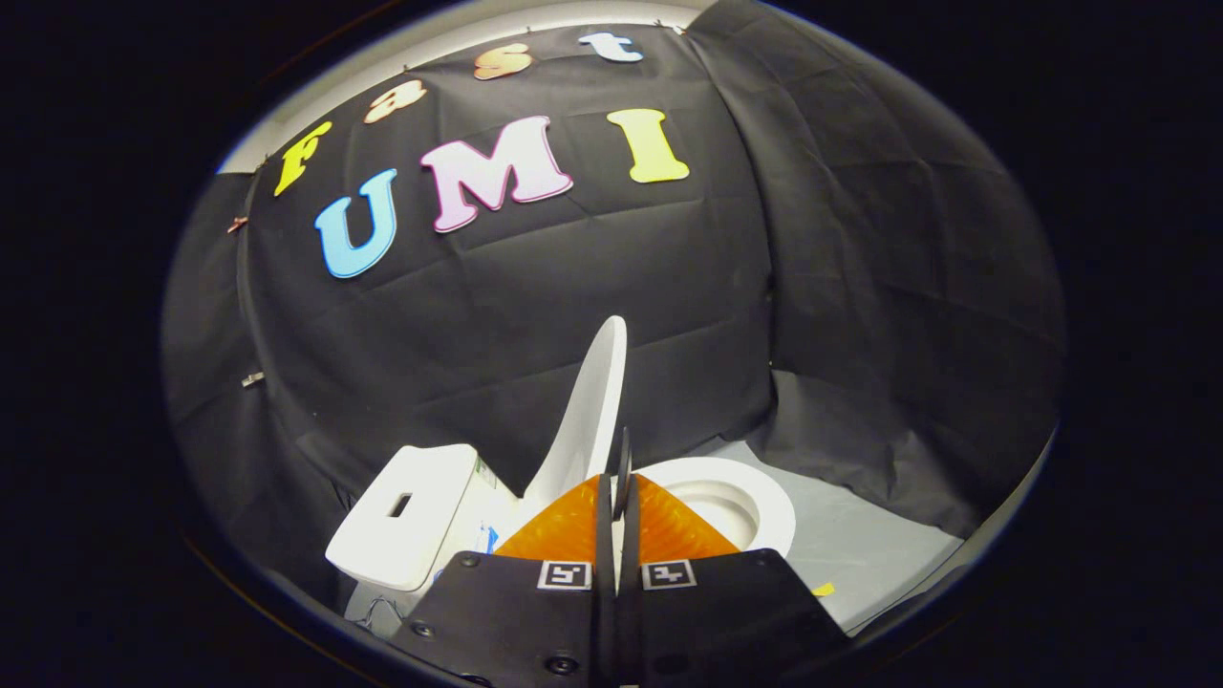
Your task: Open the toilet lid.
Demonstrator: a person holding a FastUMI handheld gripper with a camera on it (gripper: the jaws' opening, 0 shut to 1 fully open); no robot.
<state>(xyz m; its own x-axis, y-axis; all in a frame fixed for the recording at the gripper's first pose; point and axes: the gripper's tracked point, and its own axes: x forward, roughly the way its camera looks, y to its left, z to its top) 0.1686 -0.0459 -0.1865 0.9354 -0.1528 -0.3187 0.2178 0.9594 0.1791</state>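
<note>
My tool (619, 497) has its two orange ribbed fingers (564, 530) brought together, tips all but touching, with nothing gripped between them. Just ahead of the fingertips stands the white plastic toilet lid (588, 420), raised to near upright and seen edge-on, leaning slightly toward the white ceramic cistern (411, 516) with its rectangular slot on top. Beyond the right finger, the white oval toilet seat and bowl (755, 506) lie exposed. The toilet stands on a pale grey floor (860, 554). Whether the fingertips touch the lid's edge, I cannot tell.

White toilet lid (588, 420) raised upright, bowl (736, 497) uncovered
</note>
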